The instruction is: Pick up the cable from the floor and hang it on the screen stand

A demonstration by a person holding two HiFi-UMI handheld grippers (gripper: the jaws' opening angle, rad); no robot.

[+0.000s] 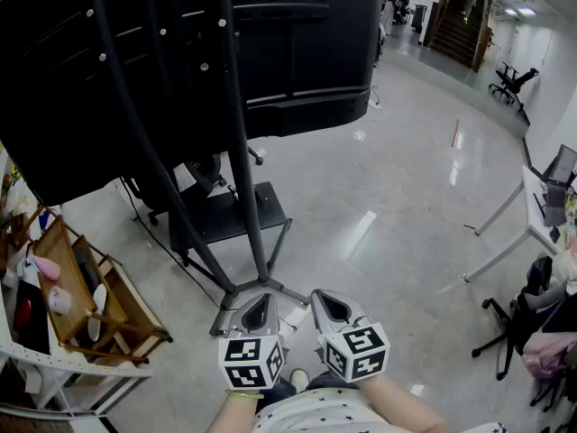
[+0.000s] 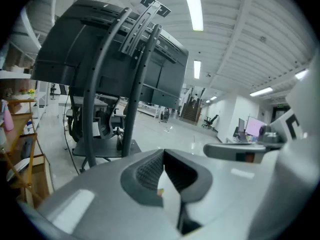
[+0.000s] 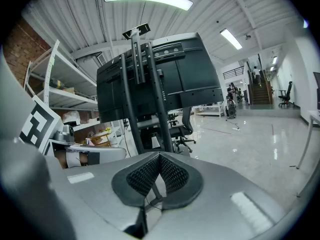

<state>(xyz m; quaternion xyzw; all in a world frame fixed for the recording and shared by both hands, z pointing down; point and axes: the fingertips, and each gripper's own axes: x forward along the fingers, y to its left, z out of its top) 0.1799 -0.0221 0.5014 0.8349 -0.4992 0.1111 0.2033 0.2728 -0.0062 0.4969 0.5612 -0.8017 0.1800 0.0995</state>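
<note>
A big black screen (image 1: 225,52) leans on its stand of black poles (image 1: 245,170), whose feet reach the floor just ahead of me. A thin black cable (image 1: 159,240) trails over the floor left of the poles; it also shows in the left gripper view (image 2: 66,144). Both grippers sit low, close to my body and short of the stand's feet. My left gripper (image 1: 259,307) (image 2: 163,151) is shut and empty. My right gripper (image 1: 332,305) (image 3: 159,155) is also shut, holding nothing. The stand rises ahead in both gripper views (image 2: 135,84) (image 3: 150,99).
A wooden shelf (image 1: 81,296) with small items stands at the left beside a white rack (image 1: 36,368). A black office chair (image 1: 203,174) and a dark base plate (image 1: 230,215) sit under the screen. At the right are a desk (image 1: 532,215) and a chair (image 1: 514,323).
</note>
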